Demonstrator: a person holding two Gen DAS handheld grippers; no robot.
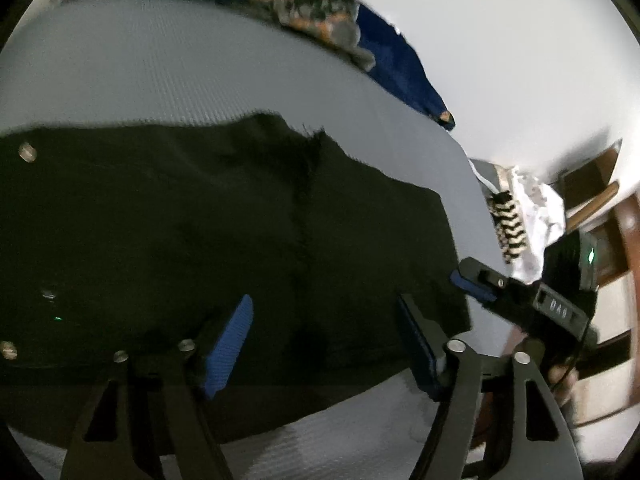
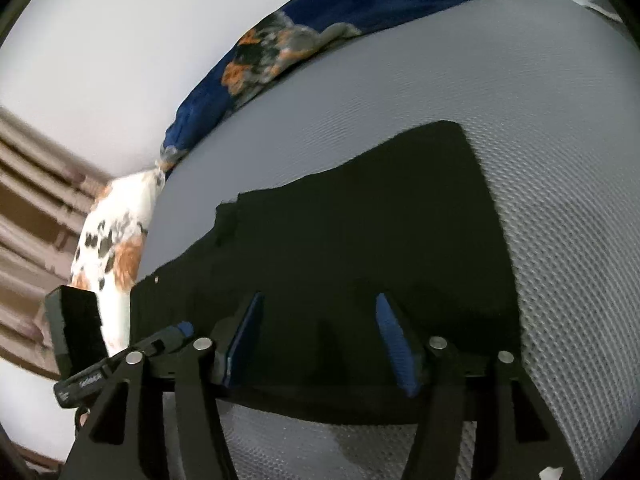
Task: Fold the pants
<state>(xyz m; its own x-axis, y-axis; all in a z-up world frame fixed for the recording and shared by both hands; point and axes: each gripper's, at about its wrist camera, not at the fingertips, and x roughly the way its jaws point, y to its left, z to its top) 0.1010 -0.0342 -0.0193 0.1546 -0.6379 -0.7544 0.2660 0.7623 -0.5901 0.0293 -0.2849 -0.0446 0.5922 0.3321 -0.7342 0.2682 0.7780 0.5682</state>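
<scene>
The left gripper [image 1: 324,344] hangs released, nothing between its blue pads, over the black pants [image 1: 200,240] spread flat near the front edge of the grey bed [image 1: 200,60]. The right gripper [image 2: 320,340] is likewise released above them. A blue floral blanket [image 2: 320,24] lines the far edge.

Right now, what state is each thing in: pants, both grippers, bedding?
Pants: lying flat on the grey mattress, partly folded, not gripped.
Left gripper: open over the pants, nothing between the pads.
Right gripper: open over the pants, holding nothing.
Blue blanket: bunched along the far edge.
</scene>
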